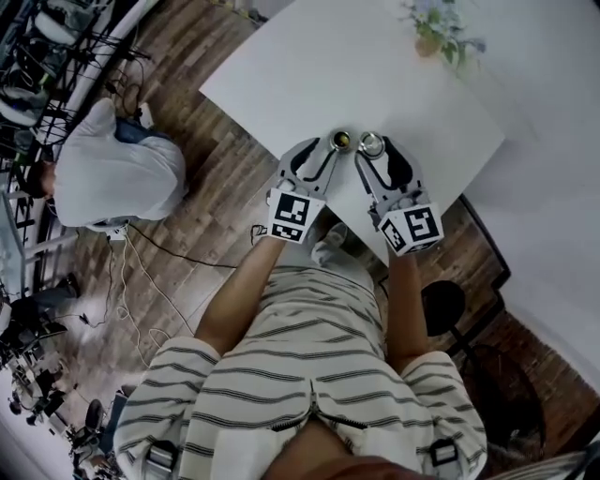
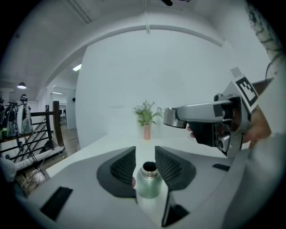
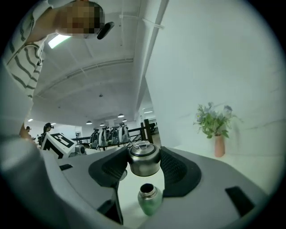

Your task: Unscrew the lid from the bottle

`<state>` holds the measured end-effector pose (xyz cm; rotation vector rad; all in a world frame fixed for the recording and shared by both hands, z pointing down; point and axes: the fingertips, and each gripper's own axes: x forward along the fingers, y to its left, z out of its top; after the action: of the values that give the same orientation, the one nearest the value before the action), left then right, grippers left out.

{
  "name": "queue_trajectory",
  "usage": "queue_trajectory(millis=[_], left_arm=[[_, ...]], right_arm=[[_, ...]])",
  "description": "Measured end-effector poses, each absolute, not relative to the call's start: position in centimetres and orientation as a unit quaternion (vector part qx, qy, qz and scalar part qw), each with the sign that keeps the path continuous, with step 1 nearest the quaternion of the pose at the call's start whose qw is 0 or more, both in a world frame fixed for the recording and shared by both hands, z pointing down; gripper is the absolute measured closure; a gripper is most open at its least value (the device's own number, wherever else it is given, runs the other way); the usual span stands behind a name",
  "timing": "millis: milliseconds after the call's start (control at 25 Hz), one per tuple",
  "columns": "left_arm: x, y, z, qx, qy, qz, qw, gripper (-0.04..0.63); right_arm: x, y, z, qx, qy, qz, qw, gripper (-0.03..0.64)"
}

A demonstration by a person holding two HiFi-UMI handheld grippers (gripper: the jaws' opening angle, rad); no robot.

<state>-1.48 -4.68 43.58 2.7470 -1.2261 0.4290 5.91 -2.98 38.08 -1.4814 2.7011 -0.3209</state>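
Note:
A green metal bottle with an open neck stands on the white table near its front edge. In the left gripper view the bottle shows low in the gap of my left gripper, below the pads and untouched by them. My left gripper is open, its tips just left of the bottle. My right gripper is shut on the steel lid, held off the bottle and to its right. The right gripper view has the lid between the pads of my right gripper, with the bottle below it.
A small pink vase of flowers stands at the table's far side. A person in white sits on the wooden floor at the left, among cables. A dark stool is by my right side.

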Motion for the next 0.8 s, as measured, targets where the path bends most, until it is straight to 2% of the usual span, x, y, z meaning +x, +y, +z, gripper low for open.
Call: queue_trajectory(millis=[80, 200, 800], left_arm=[[-1.8, -4.1, 41.7, 0.895, -0.423, 0.129, 0.051, 0.542], [-2.1, -3.2, 39.3, 0.887, -0.444, 0.117, 0.044, 0.597], [-2.8, 2.2, 30.3, 0.877, -0.475, 0.066, 0.033, 0.598]], right_arm=[[6.5, -2.4, 36.6, -0.502, 0.859, -0.098, 0.023, 0.377], [7.5, -1.6, 34.9, -0.537, 0.838, -0.095, 0.023, 0.377], [8.2, 2.8, 28.0, -0.575, 0.818, -0.031, -0.006, 0.379]])
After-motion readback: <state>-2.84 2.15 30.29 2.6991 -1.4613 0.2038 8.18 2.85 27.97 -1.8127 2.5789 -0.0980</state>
